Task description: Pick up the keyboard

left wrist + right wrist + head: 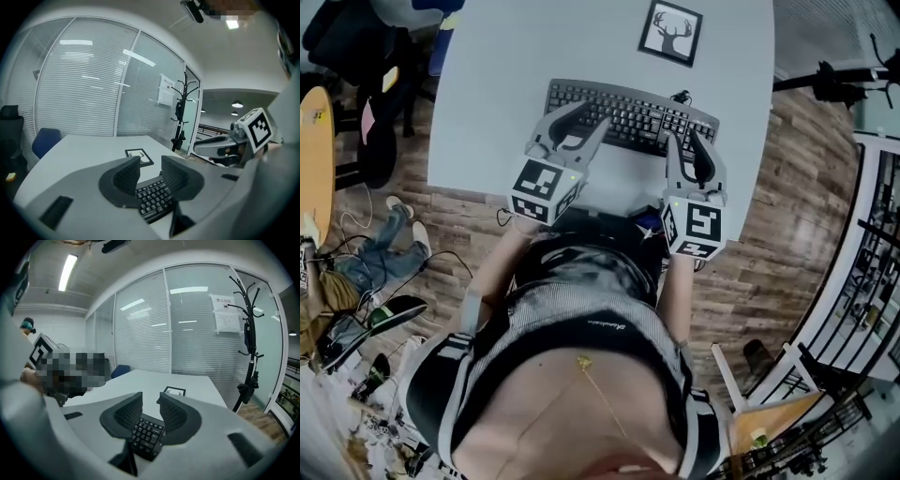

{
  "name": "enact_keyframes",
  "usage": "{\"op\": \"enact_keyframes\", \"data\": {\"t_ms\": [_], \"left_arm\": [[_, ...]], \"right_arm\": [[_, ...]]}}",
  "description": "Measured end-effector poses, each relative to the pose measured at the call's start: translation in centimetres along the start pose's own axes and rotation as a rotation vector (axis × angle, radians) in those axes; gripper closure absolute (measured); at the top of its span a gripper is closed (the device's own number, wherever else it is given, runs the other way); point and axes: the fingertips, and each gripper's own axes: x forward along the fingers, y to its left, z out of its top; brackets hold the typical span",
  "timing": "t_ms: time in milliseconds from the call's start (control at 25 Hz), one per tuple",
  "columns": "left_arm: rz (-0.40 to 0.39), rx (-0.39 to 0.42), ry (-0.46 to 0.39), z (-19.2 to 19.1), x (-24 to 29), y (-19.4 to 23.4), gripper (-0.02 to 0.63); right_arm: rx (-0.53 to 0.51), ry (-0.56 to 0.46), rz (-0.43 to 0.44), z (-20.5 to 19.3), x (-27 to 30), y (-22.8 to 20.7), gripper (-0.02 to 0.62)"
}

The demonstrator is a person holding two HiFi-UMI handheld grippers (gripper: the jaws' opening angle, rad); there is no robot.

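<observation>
Left tongs, right tongs half open, empty, above near edge of black curved plastic keyboard; long axis crosswise, one end below each.

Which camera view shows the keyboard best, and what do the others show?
The head view: the keyboard lies nearly whole, seen from above, with the left gripper and right gripper over its ends. Each gripper view shows only a small patch of it beyond its own jaws.

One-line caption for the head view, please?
Jaws apart, left gripper and right gripper hover over the ends of a keyboard on a white table.
</observation>
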Motion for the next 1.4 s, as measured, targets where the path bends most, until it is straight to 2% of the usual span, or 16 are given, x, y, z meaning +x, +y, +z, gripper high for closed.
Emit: {"op": "enact_keyframes", "data": {"t_ms": [360,1120,1400], "left_arm": [[0.046,-0.052,0.099,-4.2,0.6,3.0,0.486],[0.142,-0.082,0.314,-12.1,1.2,10.8,0.460],[0.134,-0.109,0.390,-14.9,1.7,13.4,0.447]], "right_arm": [[0.006,0.107,-0.020,-4.2,1.7,-2.4,0.477],[0.044,0.290,-0.052,-11.6,3.8,-8.1,0.453],[0.064,0.363,-0.044,-14.8,4.5,-10.4,0.449]]}}
